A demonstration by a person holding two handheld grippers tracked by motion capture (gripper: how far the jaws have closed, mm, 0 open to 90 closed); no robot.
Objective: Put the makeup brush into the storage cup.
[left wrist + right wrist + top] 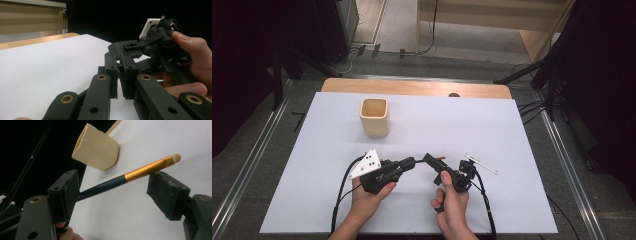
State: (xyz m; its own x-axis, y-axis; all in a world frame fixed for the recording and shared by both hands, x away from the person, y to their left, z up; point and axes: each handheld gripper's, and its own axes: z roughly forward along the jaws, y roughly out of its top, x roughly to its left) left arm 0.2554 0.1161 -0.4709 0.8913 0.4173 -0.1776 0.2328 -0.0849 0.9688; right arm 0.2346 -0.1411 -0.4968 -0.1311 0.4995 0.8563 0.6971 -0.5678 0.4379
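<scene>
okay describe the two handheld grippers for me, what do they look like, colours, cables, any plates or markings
Both are black plastic. The left gripper carries a grey three-cornered plate with small dark holes; the right gripper has a white bracket. Brass-coloured pivot rivets sit on the linkages. Black cables trail back. Forearms show no sleeves.

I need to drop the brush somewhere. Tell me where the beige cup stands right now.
In the high view the beige cup stands upright on the white table cover, far left of centre, beyond the left gripper; the right gripper view shows it past the brush.
</scene>
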